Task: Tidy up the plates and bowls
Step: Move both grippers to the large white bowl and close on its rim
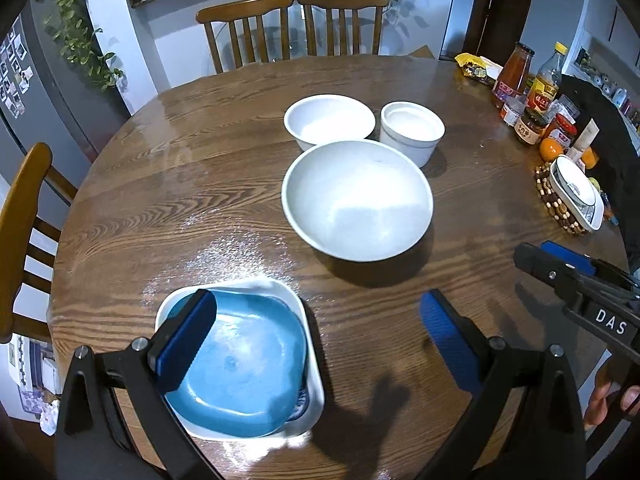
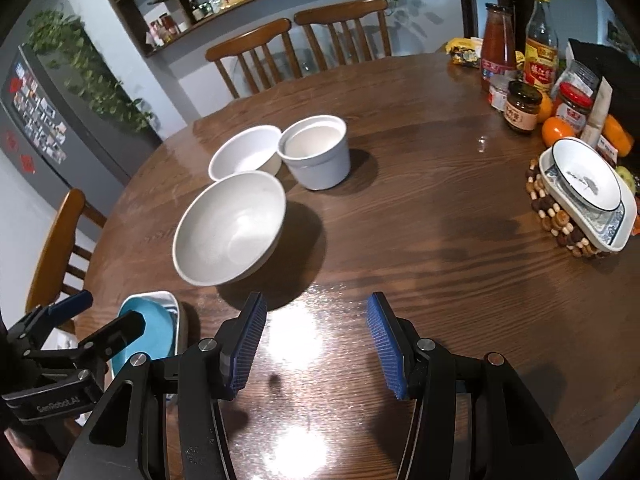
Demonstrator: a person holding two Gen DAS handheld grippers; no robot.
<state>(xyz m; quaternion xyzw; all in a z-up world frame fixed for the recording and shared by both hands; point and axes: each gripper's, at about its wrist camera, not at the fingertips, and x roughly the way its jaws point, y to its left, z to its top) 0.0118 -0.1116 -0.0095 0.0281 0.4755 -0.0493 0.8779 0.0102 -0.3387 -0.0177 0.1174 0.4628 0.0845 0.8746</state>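
We are counting three white vessels standing together near the middle of the round wooden table (image 1: 160,184): one large white bowl (image 1: 357,199), one smaller white bowl (image 1: 329,119) behind it, and one straight-walled white pot (image 1: 412,130) just beside the smaller bowl. All three are sitting upright with their mouths facing up, and they are round, so we are finding no long axis in them.

At the near left edge of the table we are seeing one blue square plate (image 1: 244,364) lying inside one white square dish (image 1: 298,308). The blue plate is sitting tilted, with its corners turned against the sides of the white dish.

At the right edge, on one beaded trivet (image 2: 560,220), one round black-rimmed bowl (image 2: 586,180) is resting in one oblong blue-patterned dish (image 2: 616,224); its long axis is running from the table's far side toward the near right edge.

We are holding the left gripper (image 1: 316,336) over the table with its fingers wide apart; one pad is showing in front of the blue plate, and we cannot tell if it is touching. The right gripper (image 2: 316,344) is also standing with its fingers well apart over bare wood, gripping nothing.

Two wooden chairs (image 1: 292,28) are standing behind the table.
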